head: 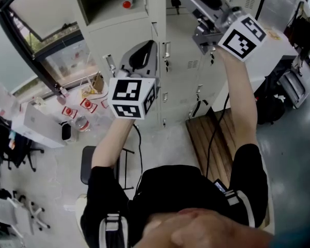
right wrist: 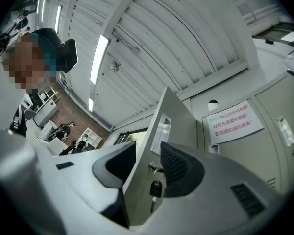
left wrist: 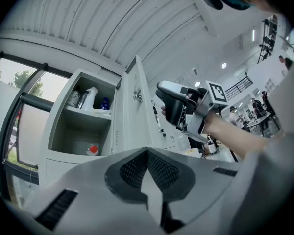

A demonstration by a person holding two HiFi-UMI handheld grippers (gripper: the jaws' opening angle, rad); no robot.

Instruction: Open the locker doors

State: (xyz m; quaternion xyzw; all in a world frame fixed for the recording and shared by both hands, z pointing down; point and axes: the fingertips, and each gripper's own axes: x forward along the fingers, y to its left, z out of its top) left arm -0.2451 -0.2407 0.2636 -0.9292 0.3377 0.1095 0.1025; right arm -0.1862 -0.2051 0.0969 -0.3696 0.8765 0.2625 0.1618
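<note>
Grey locker bank beside a window, ribbed ceiling overhead. One upper compartment is found already open, bottles inside. The left gripper is held raised, jaws pressed together on nothing. The right gripper is spread wide, a locker door edge set between its pads, key dangling there. Risk judged: unclamped, the door may be lost on the pull, or the key snagged

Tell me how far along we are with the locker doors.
Done: one upper locker stands open, bottles inside. In hand: the right gripper, jaws open, straddles the edge of a swung-out door by its key; the left gripper is shut, empty. Left: the lower doors look closed.
</note>
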